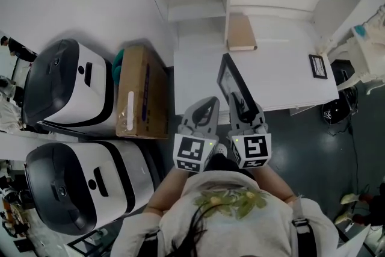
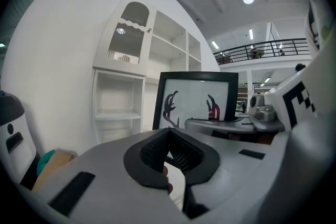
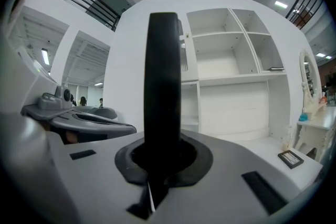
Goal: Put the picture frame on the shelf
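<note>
Right hand-held gripper (image 3: 164,157) clamped on black picture frame (image 3: 163,81), left hand-held gripper (image 2: 169,136) closed, empty, shelf (image 3: 231,81) ahead

We look steeply down from the head; 2 gripper cameras face level, close behind their jaws (all 3 share the shelf (image 1: 198,0)).

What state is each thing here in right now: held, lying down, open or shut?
Picture frame: held upright in the right gripper.
Right gripper: jaws shut on the picture frame.
Left gripper: jaws shut, holding nothing.
Small frame: lying flat on the white table.
Cardboard box: closed, on the floor.
Shelf: open-fronted, wide compartment bare.
</note>
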Demonstrator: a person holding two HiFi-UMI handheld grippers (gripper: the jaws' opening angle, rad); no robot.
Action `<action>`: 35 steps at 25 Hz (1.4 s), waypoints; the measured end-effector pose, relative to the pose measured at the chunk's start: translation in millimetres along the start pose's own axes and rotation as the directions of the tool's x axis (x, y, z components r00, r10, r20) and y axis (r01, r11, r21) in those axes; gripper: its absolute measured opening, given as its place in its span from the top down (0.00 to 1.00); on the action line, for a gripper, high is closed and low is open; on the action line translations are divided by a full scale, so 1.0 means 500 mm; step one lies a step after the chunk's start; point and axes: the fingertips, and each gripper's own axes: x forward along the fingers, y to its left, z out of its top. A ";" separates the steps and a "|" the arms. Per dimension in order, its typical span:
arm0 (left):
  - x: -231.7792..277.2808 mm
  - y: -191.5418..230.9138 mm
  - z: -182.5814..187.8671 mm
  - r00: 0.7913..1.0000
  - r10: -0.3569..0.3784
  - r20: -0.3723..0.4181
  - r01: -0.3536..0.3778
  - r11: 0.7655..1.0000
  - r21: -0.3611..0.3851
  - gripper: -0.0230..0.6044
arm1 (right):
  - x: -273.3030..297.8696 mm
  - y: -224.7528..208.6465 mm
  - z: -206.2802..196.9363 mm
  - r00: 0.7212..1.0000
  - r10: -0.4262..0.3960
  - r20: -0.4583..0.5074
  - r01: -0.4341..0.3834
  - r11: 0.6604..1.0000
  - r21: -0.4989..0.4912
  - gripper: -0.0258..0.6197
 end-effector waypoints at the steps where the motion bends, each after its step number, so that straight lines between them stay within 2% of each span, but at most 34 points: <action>1: 0.009 0.001 0.000 1.000 0.003 -0.004 -0.003 1.000 -0.003 0.92 | 0.007 -0.007 -0.001 1.000 0.003 0.001 -0.003 1.000 0.001 0.91; 13: 0.053 0.037 -0.009 0.999 0.032 -0.013 -0.032 0.999 -0.021 0.92 | 0.068 -0.046 -0.006 1.000 0.008 -0.006 -0.008 1.000 -0.002 0.91; 20: 0.089 0.056 -0.008 1.000 0.009 -0.019 -0.010 1.000 -0.025 0.92 | 0.104 -0.057 -0.008 1.000 -0.003 -0.016 0.003 1.000 -0.004 0.91; 35: 0.180 0.166 0.034 1.000 -0.024 -0.014 0.024 1.000 -0.014 0.92 | 0.247 -0.078 0.040 1.000 -0.025 0.003 0.025 0.999 -0.024 0.91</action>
